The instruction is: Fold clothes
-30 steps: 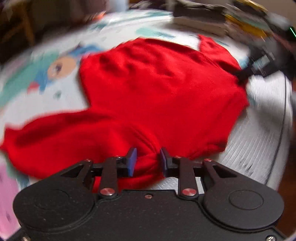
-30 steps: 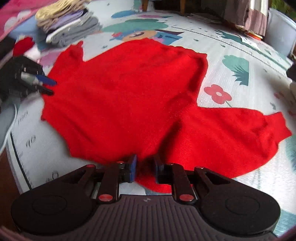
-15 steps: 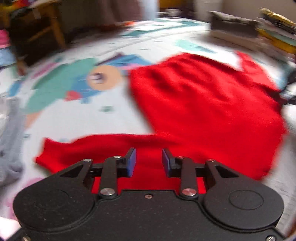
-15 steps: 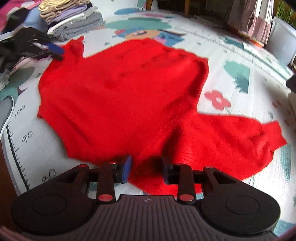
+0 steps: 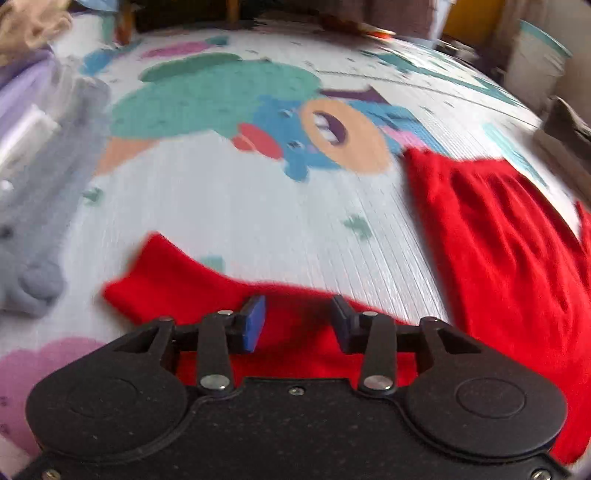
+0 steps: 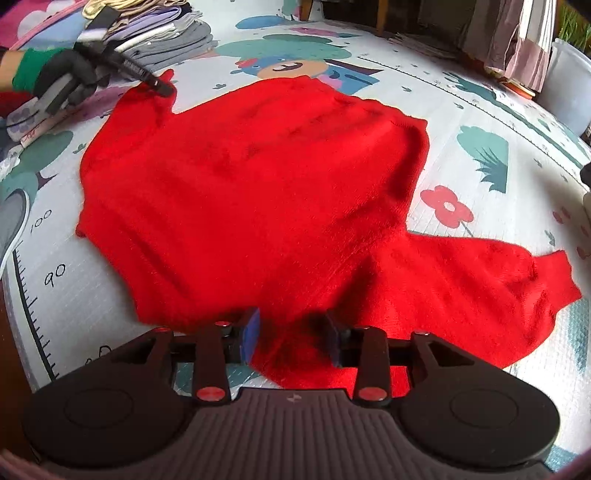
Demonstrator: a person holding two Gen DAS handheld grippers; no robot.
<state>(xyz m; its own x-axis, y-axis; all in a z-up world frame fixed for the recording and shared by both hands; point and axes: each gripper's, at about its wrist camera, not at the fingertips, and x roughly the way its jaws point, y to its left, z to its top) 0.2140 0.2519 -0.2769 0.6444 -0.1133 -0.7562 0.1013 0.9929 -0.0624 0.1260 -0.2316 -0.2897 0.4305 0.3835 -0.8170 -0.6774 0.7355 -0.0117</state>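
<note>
A: Noting the red sweater (image 6: 251,192). It is lying spread flat on the play mat (image 6: 480,122), body opened out, one sleeve (image 6: 480,288) trailing off to the right of the right gripper (image 6: 291,338). My reading: it is being laid out flat so the folds can start from clean edges.

B: And the right gripper itself?

A: Released. Its jaws have just been opening, and they are now standing apart with the sweater's near edge lying between and under them; the pads are not pressing on cloth. The body of the garment is stretching away ahead of it.

B: Left side?

A: The left gripper (image 5: 297,321) is hovering over the other sleeve (image 5: 173,284), which is running across just ahead of and beneath its fingertips, the cuff pointing off to its left. Jaws have also just been opening; nothing is clamped. The sweater body is sitting well off to its right.

B: Why there?

A: Likely it is lining up on that sleeve, either to straighten it or to bring it in over the body. The left view is blurred, so contact is hard to call.

B: Anything else nearby?

A: A stack of folded clothes (image 6: 162,33) is sitting far ahead-left of the right gripper, presumably finished pieces. A gloved hand (image 6: 62,79) is carrying the left gripper by the far sleeve.
</note>
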